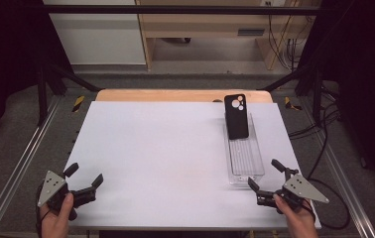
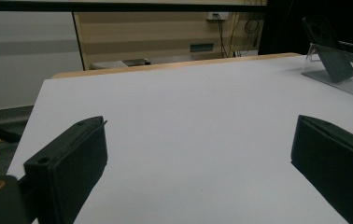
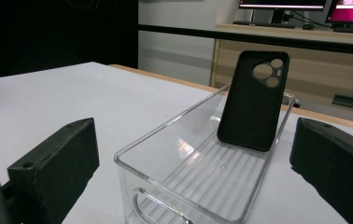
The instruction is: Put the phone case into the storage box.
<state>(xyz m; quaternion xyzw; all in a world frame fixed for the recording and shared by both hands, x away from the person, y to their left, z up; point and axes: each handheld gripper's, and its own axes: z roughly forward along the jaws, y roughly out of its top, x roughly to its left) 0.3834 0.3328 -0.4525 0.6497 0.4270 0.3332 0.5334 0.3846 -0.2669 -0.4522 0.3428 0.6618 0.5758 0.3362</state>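
At the near edge of the white surface (image 1: 165, 148), the left gripper (image 1: 84, 177) sits at the left corner and the right gripper (image 1: 265, 174) at the right, each held in a hand with its jaws spread apart and nothing between them. Just beyond the right gripper lies a clear plastic tray (image 1: 245, 158), running lengthwise away. Toward its far end, a black phone case (image 1: 236, 116) leans upright, camera cutouts at the top.

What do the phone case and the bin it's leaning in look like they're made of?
Phone case: probably soft rubber or silicone; matte black, no glare, moulded camera cutouts. Bin: clear hard plastic, likely acrylic; see-through walls, glossy highlights, ribbed floor.
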